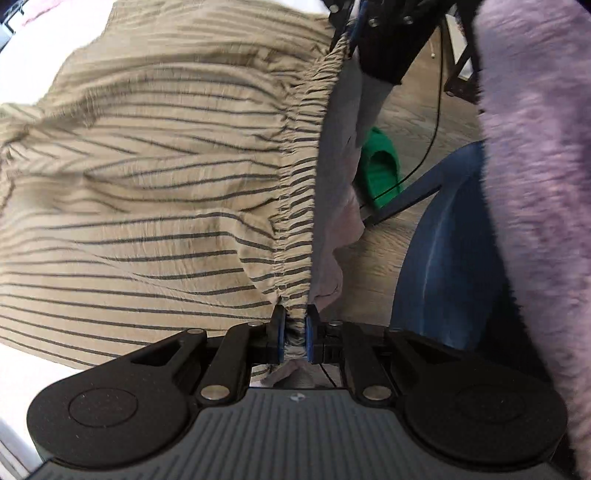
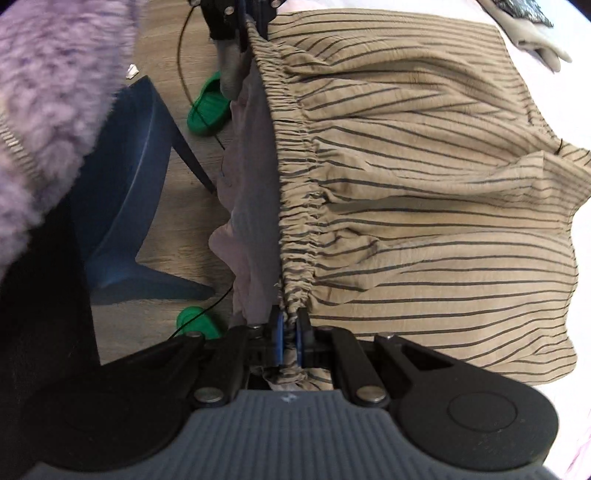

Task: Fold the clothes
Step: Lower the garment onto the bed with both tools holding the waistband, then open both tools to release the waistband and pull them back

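Tan shorts with thin dark stripes (image 1: 147,192) (image 2: 424,206) lie spread on a pale surface, their gathered elastic waistband (image 1: 299,206) (image 2: 295,206) running along the surface's edge. My left gripper (image 1: 295,332) is shut on one end of the waistband, fabric bunched between its blue pads. At the other end of the band my right gripper (image 2: 287,334) is shut on it in the same way. Each gripper shows at the top of the other's view: the right gripper (image 1: 351,33) and the left gripper (image 2: 247,26).
A pale pink-grey cloth (image 1: 332,229) (image 2: 251,206) hangs over the edge under the waistband. Below are a wooden floor, a blue chair (image 2: 136,192) (image 1: 443,258), green slippers (image 2: 207,107) (image 1: 380,166) and a thin black cable. A fluffy lilac sleeve (image 1: 535,184) (image 2: 48,92) fills one side. Another garment (image 2: 539,44) lies at the far corner.
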{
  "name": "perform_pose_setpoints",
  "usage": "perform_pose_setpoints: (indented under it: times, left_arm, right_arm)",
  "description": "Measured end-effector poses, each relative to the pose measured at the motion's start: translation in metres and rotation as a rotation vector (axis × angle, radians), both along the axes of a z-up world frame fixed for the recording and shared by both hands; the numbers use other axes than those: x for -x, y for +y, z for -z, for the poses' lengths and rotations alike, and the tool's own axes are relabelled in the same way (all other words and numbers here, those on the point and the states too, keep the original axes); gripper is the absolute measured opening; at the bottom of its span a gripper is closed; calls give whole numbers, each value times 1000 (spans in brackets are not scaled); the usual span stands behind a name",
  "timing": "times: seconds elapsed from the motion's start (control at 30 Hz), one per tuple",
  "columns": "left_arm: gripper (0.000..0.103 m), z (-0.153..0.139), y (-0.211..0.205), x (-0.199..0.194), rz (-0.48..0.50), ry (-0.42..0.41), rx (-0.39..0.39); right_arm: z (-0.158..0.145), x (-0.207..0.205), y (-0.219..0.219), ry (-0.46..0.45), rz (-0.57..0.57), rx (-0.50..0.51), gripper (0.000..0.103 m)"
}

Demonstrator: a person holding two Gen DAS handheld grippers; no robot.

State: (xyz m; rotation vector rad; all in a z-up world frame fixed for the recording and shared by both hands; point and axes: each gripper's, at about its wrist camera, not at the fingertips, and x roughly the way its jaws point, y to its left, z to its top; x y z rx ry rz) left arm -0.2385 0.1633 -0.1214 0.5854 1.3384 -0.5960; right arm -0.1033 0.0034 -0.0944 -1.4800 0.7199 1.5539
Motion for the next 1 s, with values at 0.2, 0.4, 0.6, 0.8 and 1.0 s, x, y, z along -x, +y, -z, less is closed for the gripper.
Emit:
perform_pose_setpoints:
  times: [0.2,0.4,0.6,0.8,1.0]
  left_arm:
    - [11,2,8,-5,-37,-13,6]
    - [37,-18,-2,10,-22,-33,28]
    - [53,-61,25,2,-165,-106,180]
    - [54,-93,73,-31,-392,-217,255]
    - [54,-122,148,-58,-636,-328,216]
  right_arm:
    - [-8,8,-19,-14,12,15,9]
    - [-19,27,-21,-13,-9,8,25]
    - [-48,14,-21,13,43,-77,31]
    - [-66,-42,-7,-48,321,-189,32]
    - [-70,-125,7,-94,752,-289,32]
